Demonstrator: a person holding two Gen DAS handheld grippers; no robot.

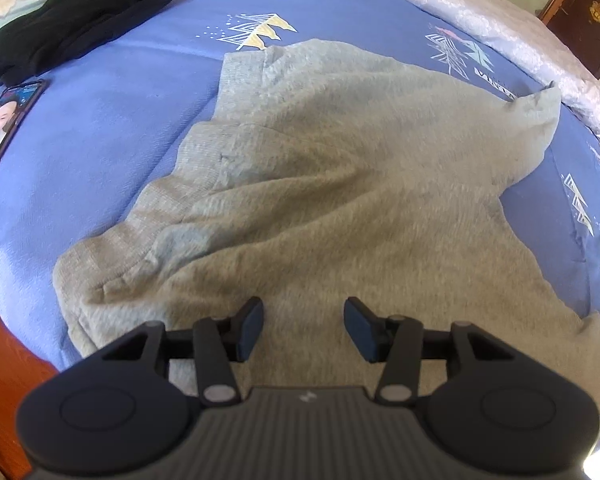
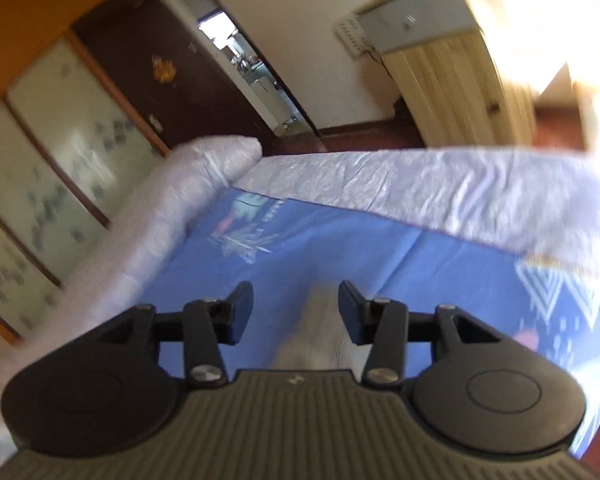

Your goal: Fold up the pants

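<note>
Both tongs I run stand released: left gripper [image 1: 304,330] over the grey pants [image 1: 320,184] on the blue bedspread [image 1: 100,152], right gripper [image 2: 296,312] empty above one blurred grey corner. Beyond the white quilt [image 2: 420,184] I see a dark door [image 2: 148,72] and wooden cabinet [image 2: 452,92].

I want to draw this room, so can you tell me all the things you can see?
Pants: one, grey, rumpled in the middle of the bed; one end shows in the right camera.
Bed cover: one, blue with pictures, under the pants.
White quilt: one, shiny, along the far edge of the bed.
Black clothes: one pile, far left on the bed.
Phone: one, screen lit, left edge of the bed.
Wardrobe: one, pale doors with brown frames, beyond the bed.
Door: one, dark brown, open.
Cabinet: one, light wood, by the wall.
Left gripper: black, fingers apart over the pants.
Right gripper: black, fingers apart, pants end between, not pinched.
</note>
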